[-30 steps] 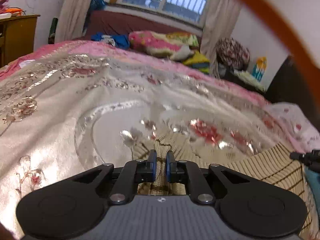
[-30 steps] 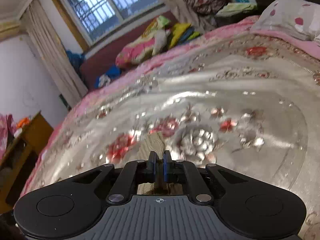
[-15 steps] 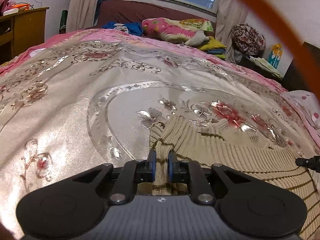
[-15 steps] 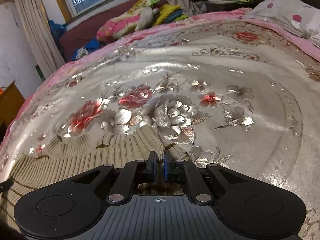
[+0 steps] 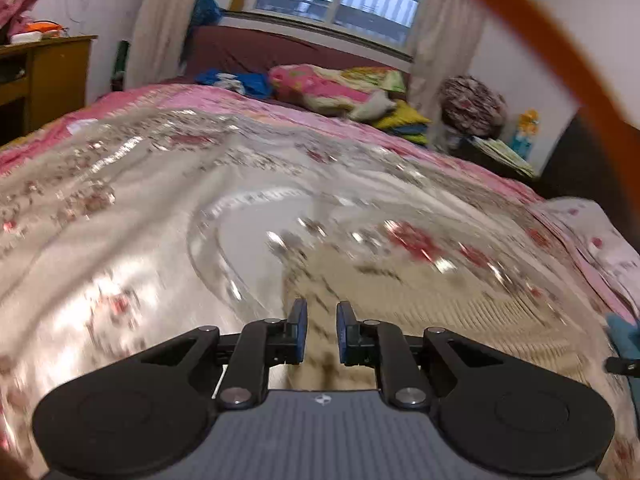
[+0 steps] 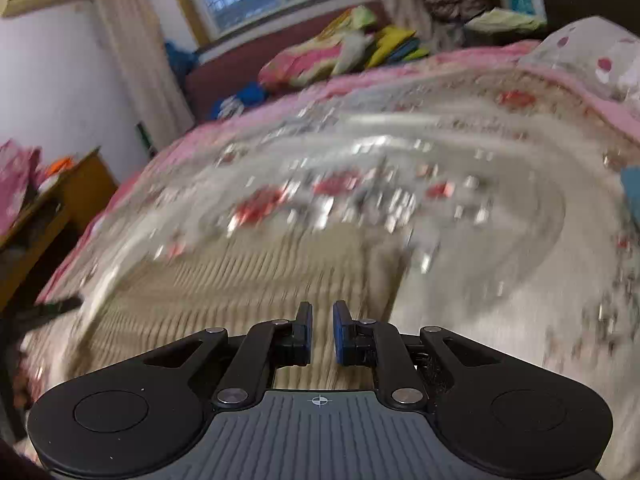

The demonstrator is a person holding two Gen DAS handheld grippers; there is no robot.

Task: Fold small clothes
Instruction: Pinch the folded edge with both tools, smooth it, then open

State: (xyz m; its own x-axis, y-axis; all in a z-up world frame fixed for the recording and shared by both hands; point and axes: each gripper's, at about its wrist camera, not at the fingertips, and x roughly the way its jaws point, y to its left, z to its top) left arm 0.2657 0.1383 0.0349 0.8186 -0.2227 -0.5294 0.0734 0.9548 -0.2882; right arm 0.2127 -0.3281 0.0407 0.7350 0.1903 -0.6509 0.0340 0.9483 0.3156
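A beige ribbed knit garment with dark stripes [image 5: 420,312] lies spread on the floral bedspread [image 5: 120,216]. My left gripper [image 5: 321,330] is open by a narrow gap just above the garment's left edge, holding nothing. In the right wrist view the same garment [image 6: 240,280] lies flat, and my right gripper [image 6: 322,331] is open by a narrow gap over its right edge, holding nothing. Both views are blurred by motion.
A wooden cabinet [image 5: 44,76] stands left of the bed. Folded bedding [image 5: 336,84] and a pile of blankets [image 5: 472,104] lie at the far end under the window. A spotted pillow [image 6: 592,52] sits at the right. A blue item [image 6: 634,192] lies at the right edge.
Both grippers have let go of the garment and opened slightly. Both have lifted and pulled back, and the garment now lies flat on the bed.
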